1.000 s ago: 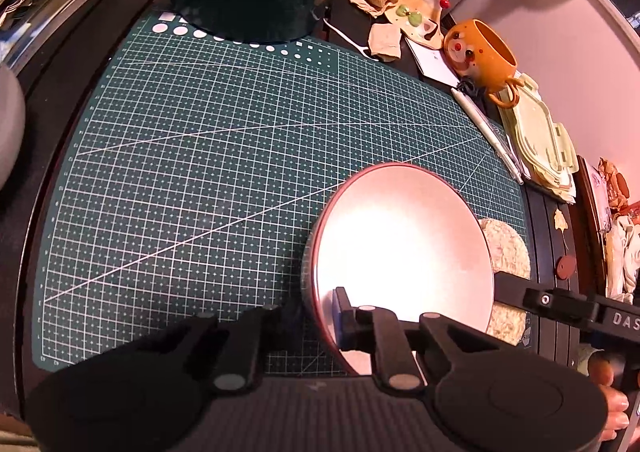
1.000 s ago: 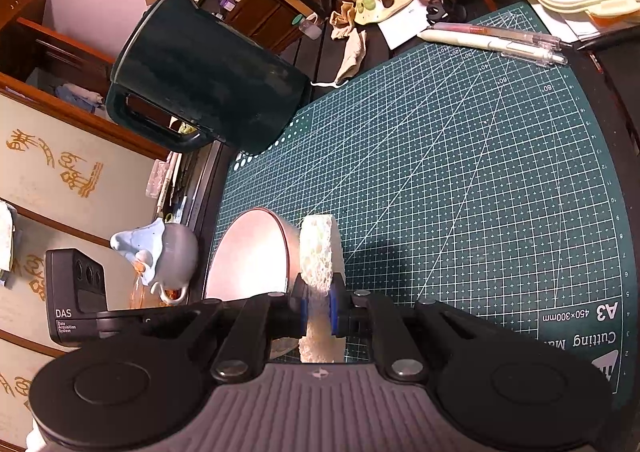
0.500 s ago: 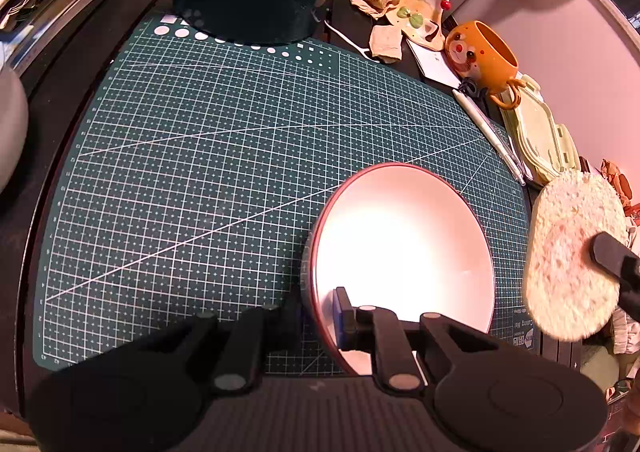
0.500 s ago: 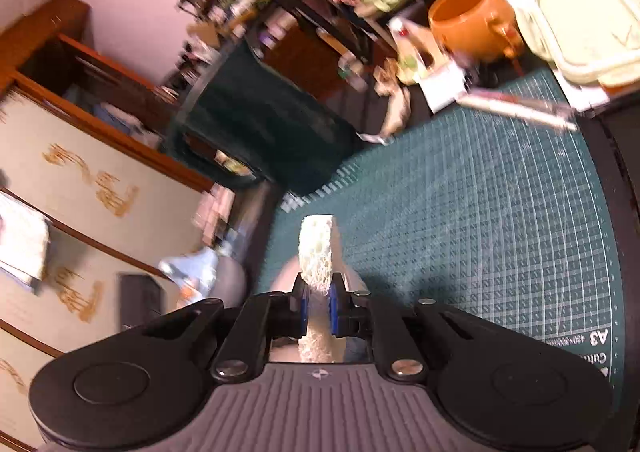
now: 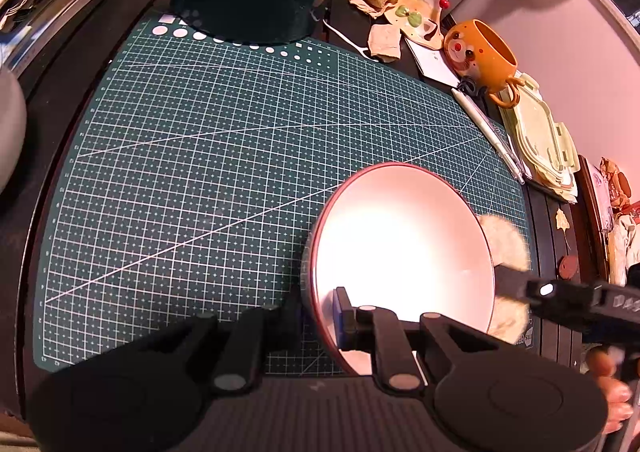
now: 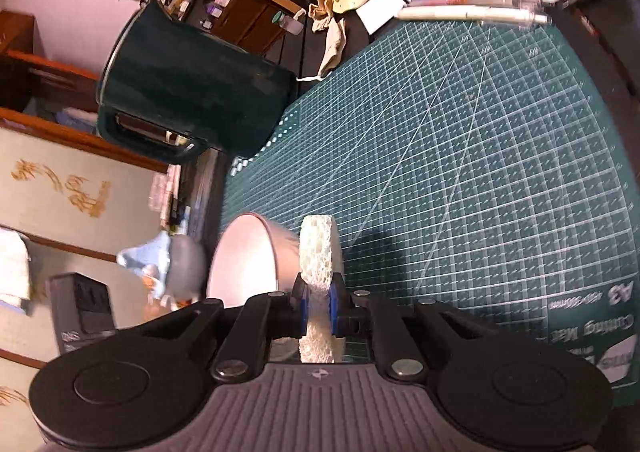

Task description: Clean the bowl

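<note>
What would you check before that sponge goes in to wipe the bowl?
1. Bowl held steady: ok, the left gripper is clamped on its near rim and holds it tilted on the cutting mat.
2. Sponge gripped: ok, the right gripper has its fingers shut on it.
3. Sponge inside the bowl: not ok, it sits outside, by the bowl's outer wall.
4. Sponge touching the bowl: cannot tell.
5. Way into the bowl free: ok, nothing lies inside it.
6. Dirt in the bowl: cannot tell, glare washes out the inside.
</note>
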`<state>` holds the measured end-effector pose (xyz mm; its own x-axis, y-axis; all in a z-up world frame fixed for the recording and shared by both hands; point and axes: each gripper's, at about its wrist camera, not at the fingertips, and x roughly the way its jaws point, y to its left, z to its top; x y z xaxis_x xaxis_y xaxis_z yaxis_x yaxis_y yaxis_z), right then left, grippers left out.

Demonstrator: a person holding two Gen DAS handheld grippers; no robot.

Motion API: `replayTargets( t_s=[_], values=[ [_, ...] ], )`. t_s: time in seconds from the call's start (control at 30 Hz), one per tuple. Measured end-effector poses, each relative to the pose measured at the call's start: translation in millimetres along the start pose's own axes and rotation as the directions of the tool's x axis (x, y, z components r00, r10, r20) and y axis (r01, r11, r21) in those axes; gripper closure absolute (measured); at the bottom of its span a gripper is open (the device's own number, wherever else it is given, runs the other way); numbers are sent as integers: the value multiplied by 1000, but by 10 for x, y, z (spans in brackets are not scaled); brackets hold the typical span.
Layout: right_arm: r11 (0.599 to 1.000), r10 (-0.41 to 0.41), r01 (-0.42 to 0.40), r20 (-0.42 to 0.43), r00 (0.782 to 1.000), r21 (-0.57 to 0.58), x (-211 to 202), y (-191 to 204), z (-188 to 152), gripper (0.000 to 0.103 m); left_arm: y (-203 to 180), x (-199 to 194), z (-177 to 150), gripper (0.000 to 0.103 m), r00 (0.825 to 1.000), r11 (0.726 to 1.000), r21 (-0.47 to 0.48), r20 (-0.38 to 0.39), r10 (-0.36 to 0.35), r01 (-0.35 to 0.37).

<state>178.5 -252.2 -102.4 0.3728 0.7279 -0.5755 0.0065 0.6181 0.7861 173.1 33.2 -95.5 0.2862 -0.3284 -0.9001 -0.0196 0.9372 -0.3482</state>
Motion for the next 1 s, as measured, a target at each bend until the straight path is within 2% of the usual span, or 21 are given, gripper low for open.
replayTargets(
  t_s=[0.2, 0.37, 0.53, 0.63, 0.7, 0.87, 1.0],
  values=[
    [997, 74, -72, 72, 995, -29, -290, 150, 21, 93, -2, 1, 0, 89, 1000, 1000, 4, 0, 3, -3],
    [993, 106, -99, 103, 989, -71, -426, 243, 61, 94, -1, 3, -1, 89, 1000, 1000, 5, 0, 3, -3],
    [996, 29, -18, 115, 993, -91, -390, 195, 91, 94, -2, 8, -15, 89, 1000, 1000, 0, 2, 4, -4],
    [996, -41, 47, 91, 995, -74, -246, 93, 96, 94, 2, 12, -6, 89, 1000, 1000, 1, 2, 4, -4],
    [997, -58, 61, 52, 997, -53, -110, 18, 83, 94, 1, 10, -4, 89, 1000, 1000, 2, 2, 4, -4],
    [999, -33, 33, 2, 999, -25, 31, -24, 37, 94, -25, 8, -23, 89, 1000, 1000, -4, 5, 9, -9],
    [1000, 8, -8, 12, 1000, -22, -56, 39, 12, 93, -32, 8, -23, 89, 1000, 1000, -1, 5, 11, -11]
  ],
)
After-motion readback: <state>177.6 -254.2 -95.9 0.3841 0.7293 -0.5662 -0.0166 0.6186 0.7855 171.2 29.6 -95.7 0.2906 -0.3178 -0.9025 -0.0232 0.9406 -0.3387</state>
